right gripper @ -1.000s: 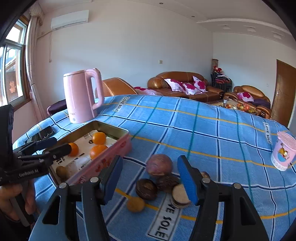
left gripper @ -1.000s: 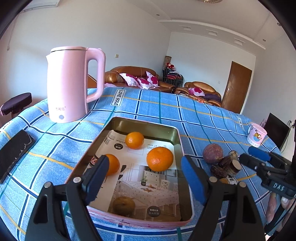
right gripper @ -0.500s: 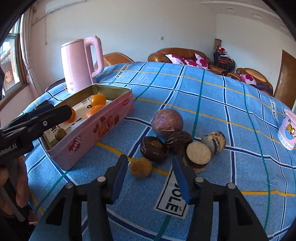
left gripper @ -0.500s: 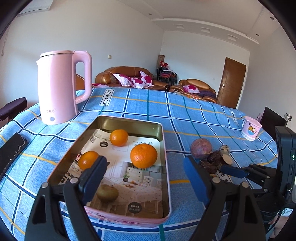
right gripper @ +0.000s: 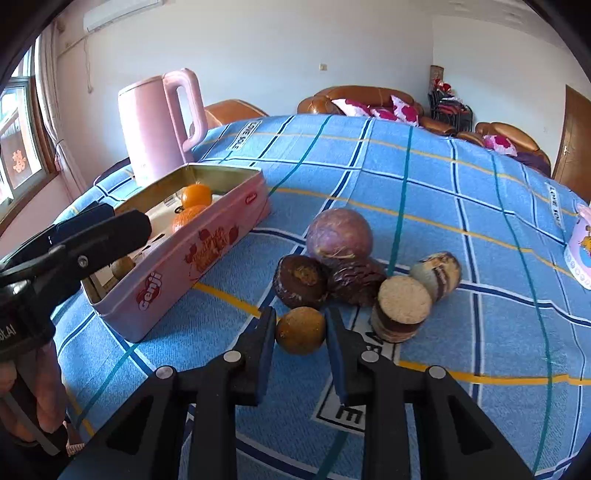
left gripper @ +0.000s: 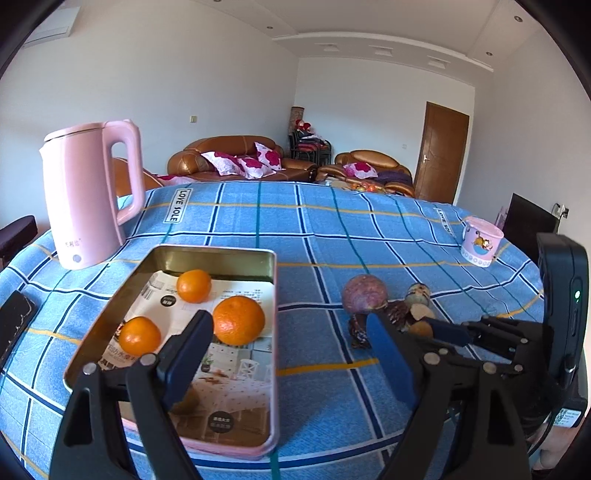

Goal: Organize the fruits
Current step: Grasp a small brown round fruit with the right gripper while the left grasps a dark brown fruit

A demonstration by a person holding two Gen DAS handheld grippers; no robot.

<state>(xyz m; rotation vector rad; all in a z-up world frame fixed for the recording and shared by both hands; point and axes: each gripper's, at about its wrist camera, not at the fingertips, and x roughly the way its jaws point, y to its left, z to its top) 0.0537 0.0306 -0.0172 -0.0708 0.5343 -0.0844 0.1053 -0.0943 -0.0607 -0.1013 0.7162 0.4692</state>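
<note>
- Three oranges (left gripper: 239,319) in the pink tin (right gripper: 192,266) (labelled "Genji").
- Right gripper (right gripper: 300,332) clasps one brown fruit (right gripper: 301,335); purple fruit (right gripper: 339,233) at 12 o'clock.
- Left gripper (left gripper: 288,354) spread wide, grasping nothing.

- Walls (left gripper: 207,74): plain white, brightly lit.
- Ceiling (left gripper: 369,22): white, stepped cornice, recessed spot lamps.
- Air conditioner (right gripper: 122,13): mounted high on the wall, above the window side.
- Window (right gripper: 18,133): at left, wooden frame, curtain (right gripper: 55,110) tied beside it; daylight enters here.
- Sofa (left gripper: 236,158): brown leather, against the far wall, carrying pink-and-white cushions (left gripper: 255,162).
- Second sofa (left gripper: 373,166): brown leather, near the door.
- Door (left gripper: 441,155): brown wood, closed, in the right wall.
- Dark screen (left gripper: 524,221): at far right.
</note>
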